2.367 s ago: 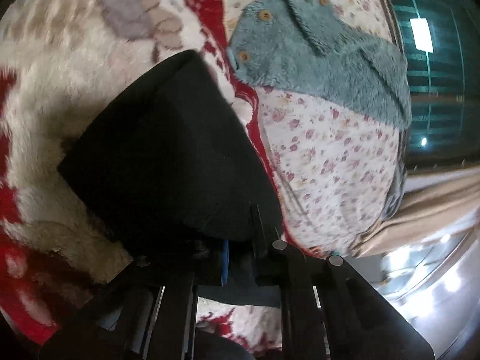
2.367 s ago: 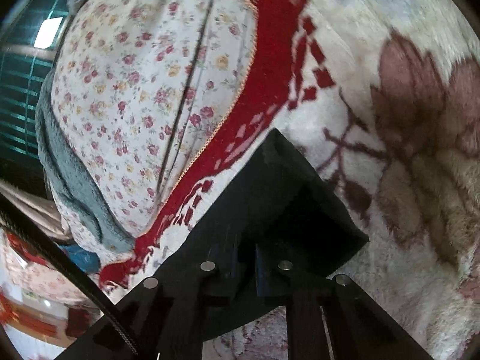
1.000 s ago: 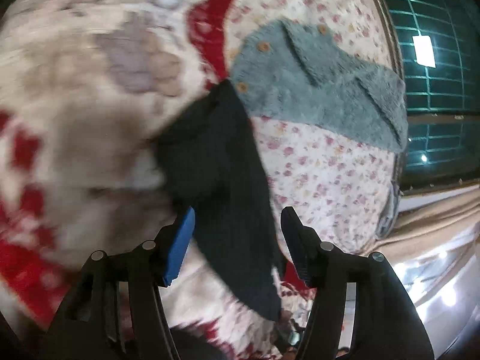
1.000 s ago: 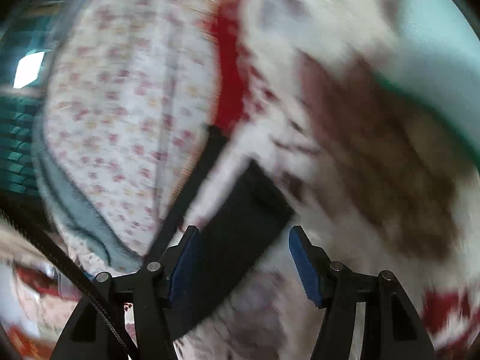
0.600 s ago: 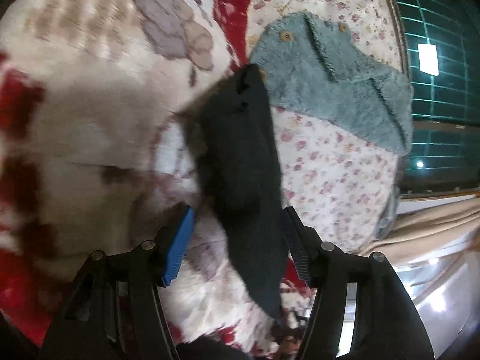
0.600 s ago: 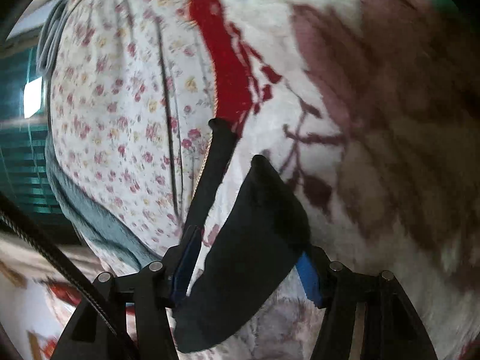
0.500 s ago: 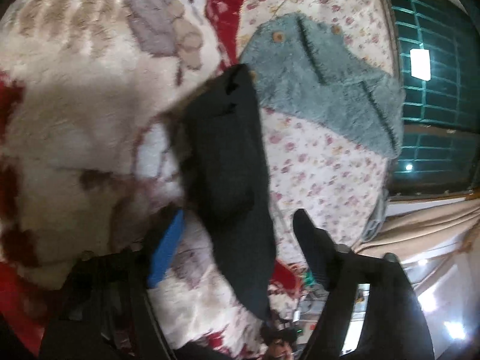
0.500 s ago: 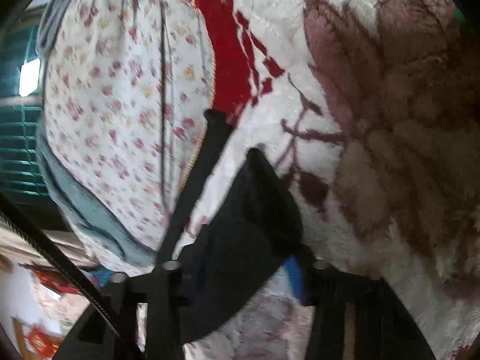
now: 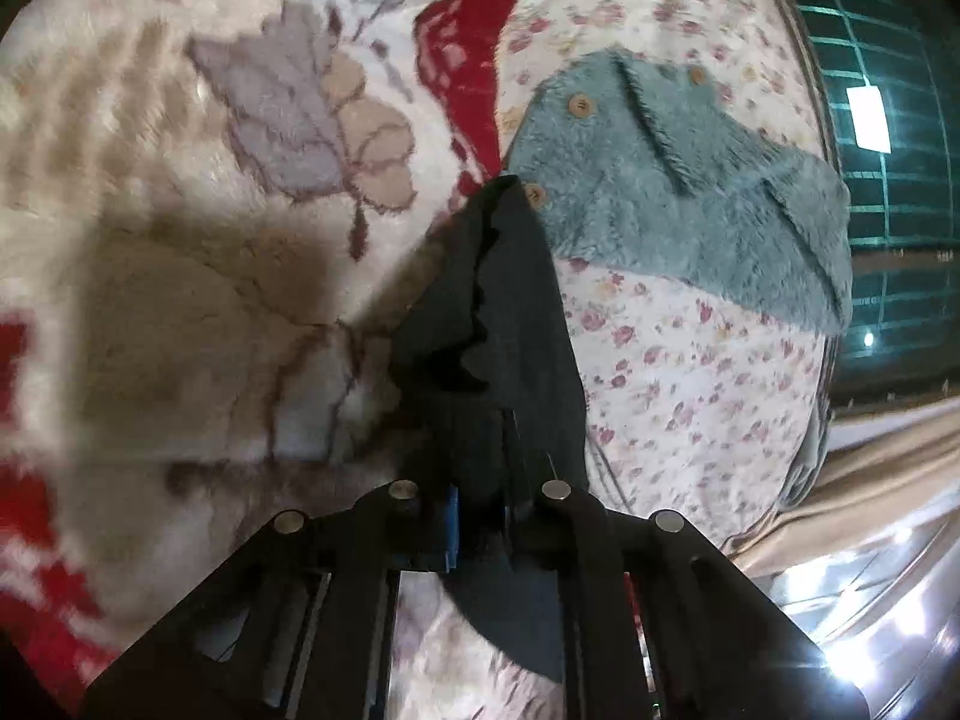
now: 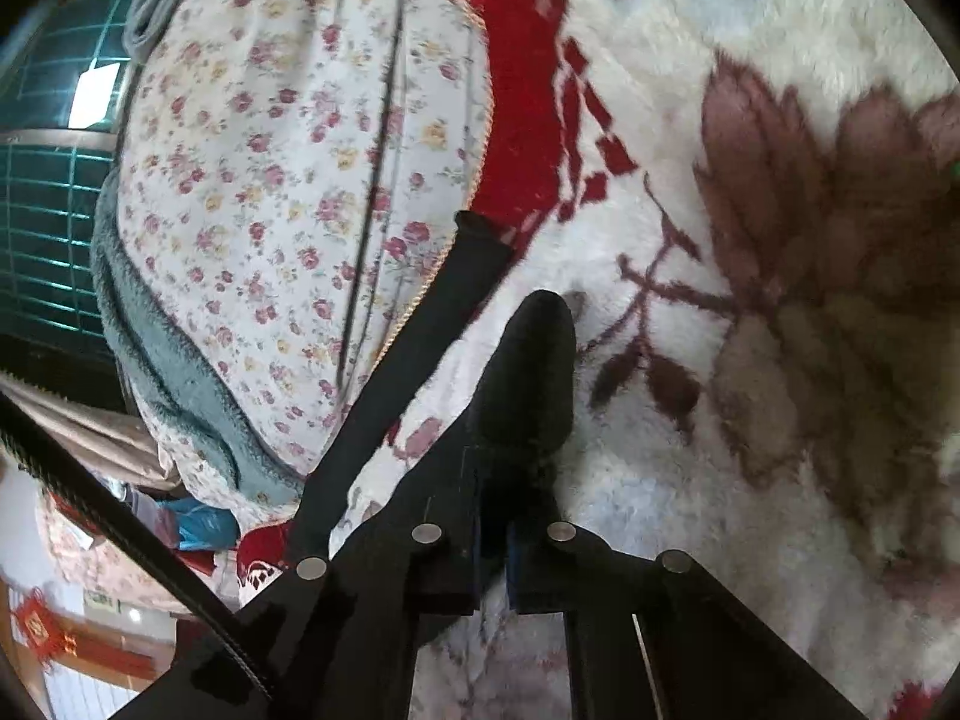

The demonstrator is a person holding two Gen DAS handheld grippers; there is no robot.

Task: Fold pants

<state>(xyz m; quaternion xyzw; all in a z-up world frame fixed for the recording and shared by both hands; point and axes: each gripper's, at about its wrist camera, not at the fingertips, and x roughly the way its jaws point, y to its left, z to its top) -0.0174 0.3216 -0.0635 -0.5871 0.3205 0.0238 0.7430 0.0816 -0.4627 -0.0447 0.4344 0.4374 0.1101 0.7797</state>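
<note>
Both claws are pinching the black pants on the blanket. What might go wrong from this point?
1. The left claw, closing, grips bunched, rippled layers of the black pants; one layer may slip, skewing the fold.
2. The right claw may also pinch the fluffy blanket.
3. The teal fleece garment lies alongside and could get dragged.

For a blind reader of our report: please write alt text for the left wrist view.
The left gripper is closing on a bunched fold of the black pants, which stretch away over a fluffy white, red and brown blanket. Beyond lies a teal fleece garment on a floral sheet.
</note>
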